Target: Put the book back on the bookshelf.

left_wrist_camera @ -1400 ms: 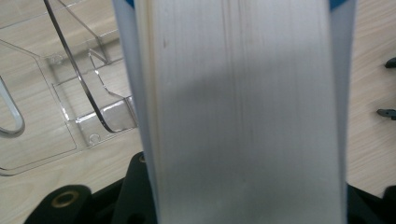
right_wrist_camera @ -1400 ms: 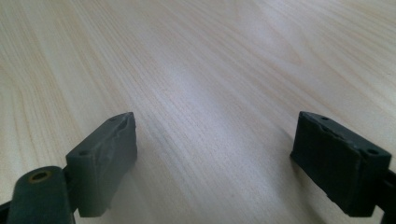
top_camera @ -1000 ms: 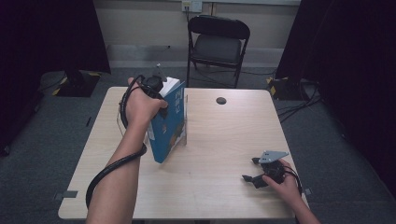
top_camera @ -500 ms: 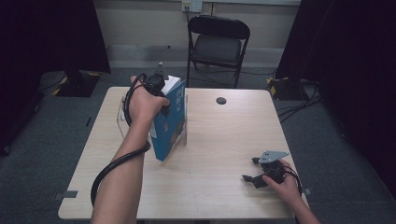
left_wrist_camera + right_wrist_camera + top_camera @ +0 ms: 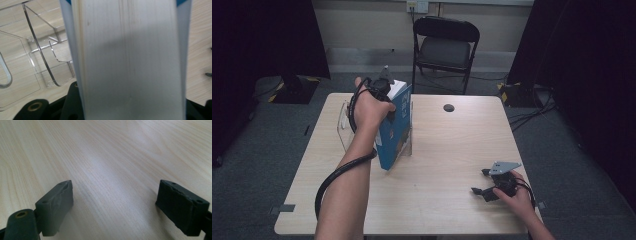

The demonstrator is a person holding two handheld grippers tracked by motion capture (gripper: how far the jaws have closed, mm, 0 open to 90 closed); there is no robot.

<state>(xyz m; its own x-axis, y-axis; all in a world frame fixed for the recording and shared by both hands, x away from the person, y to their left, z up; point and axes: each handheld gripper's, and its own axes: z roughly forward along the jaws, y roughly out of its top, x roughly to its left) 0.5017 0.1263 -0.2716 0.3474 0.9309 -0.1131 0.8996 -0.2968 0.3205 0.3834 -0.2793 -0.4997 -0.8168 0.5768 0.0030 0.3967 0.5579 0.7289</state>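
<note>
The left gripper [image 5: 388, 95] is clamped on the top edge of the blue book [image 5: 393, 131], its jaws closed across the book's thickness; in the left gripper view the white page block [image 5: 130, 60] runs up between them with a blue cover on either side. The book stands upright on the table [image 5: 452, 150], left of centre, its lower edge on or close to the wood; contact cannot be confirmed. Just beside it, on its left, sits the clear acrylic stand [image 5: 343, 122]. The top grip appears chosen to keep the book vertical for lowering between the stand's dividers. Long axis: near vertical, leaning slightly; the cover faces the person's right, page edges up toward the gripper. The right gripper [image 5: 486, 184] rests on the table near the right front corner, jaws spread wide, holding nothing, well apart from the book
</note>
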